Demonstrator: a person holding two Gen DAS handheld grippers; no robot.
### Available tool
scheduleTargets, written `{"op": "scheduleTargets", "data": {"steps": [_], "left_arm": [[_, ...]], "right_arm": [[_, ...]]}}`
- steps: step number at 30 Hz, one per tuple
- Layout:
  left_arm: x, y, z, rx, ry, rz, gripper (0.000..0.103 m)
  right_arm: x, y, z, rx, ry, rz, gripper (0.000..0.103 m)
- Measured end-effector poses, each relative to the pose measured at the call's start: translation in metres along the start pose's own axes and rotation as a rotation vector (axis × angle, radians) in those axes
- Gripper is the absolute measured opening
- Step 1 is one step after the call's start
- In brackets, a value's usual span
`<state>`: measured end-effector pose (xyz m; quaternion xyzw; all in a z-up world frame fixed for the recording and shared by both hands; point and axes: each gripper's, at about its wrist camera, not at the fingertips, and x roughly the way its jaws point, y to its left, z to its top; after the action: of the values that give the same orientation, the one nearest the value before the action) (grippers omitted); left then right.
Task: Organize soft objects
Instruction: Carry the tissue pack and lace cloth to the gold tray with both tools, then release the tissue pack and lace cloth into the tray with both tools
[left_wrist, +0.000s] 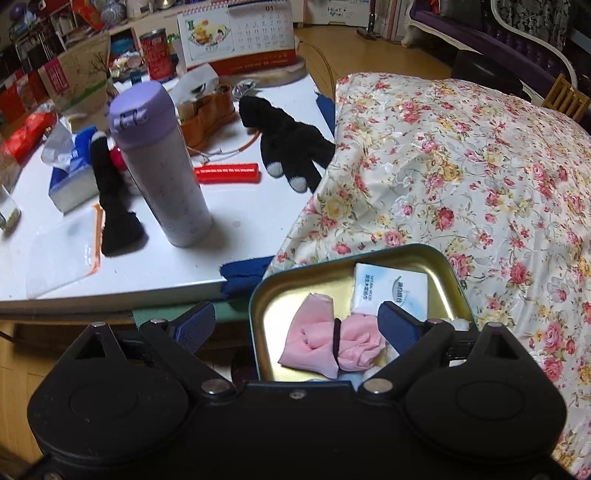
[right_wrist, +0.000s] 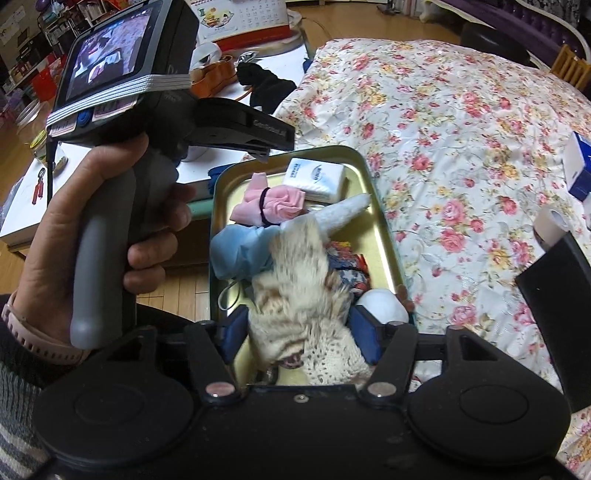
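A gold-lined metal tin (left_wrist: 439, 258) (right_wrist: 384, 236) rests on the floral quilt. It holds a pink cloth bundle (left_wrist: 317, 343) (right_wrist: 280, 203) tied with a black band, a white tissue pack (left_wrist: 388, 288) (right_wrist: 314, 179), a light blue cloth (right_wrist: 240, 251) and other soft items. My left gripper (left_wrist: 295, 325) is open and empty, its right finger over the tin's near corner. My right gripper (right_wrist: 299, 328) is closed on a cream knitted glove (right_wrist: 299, 280) over the tin. Two black gloves (left_wrist: 288, 140) (left_wrist: 114, 199) lie on the white table.
The white table (left_wrist: 236, 236) carries a lilac flask (left_wrist: 159, 162), a red comb (left_wrist: 227, 172), a tissue box (left_wrist: 70, 181), a plastic bag (left_wrist: 59, 254), a calendar and clutter. The floral quilt (left_wrist: 461, 166) fills the right. A blue box (right_wrist: 580, 166) and tape roll (right_wrist: 554, 221) lie on it.
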<state>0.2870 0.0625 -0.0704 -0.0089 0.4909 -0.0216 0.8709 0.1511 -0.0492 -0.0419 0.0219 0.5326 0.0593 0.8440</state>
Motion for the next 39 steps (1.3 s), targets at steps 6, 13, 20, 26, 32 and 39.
{"op": "scheduleTargets", "data": {"steps": [6, 13, 20, 26, 32, 39], "left_arm": [[-0.001, -0.007, -0.003, 0.025, 0.010, -0.020, 0.092], [0.003, -0.009, -0.004, 0.037, 0.029, -0.032, 0.092], [0.013, -0.013, -0.006, 0.058, 0.069, -0.027, 0.092], [0.018, -0.022, -0.010, 0.094, 0.085, -0.037, 0.092], [0.018, -0.035, -0.015, 0.136, 0.058, 0.000, 0.092], [0.012, -0.056, -0.020, 0.180, 0.062, 0.000, 0.092]], "right_arm": [[0.000, -0.002, 0.001, 0.007, 0.001, -0.016, 0.066], [0.001, -0.012, -0.001, 0.034, 0.015, -0.039, 0.066], [0.000, -0.015, -0.004, 0.051, 0.025, -0.055, 0.066], [-0.015, -0.023, -0.005, 0.063, 0.000, -0.068, 0.066], [-0.042, -0.048, -0.008, 0.097, -0.052, -0.102, 0.066], [-0.076, -0.088, -0.020, 0.156, -0.115, -0.146, 0.067]]}}
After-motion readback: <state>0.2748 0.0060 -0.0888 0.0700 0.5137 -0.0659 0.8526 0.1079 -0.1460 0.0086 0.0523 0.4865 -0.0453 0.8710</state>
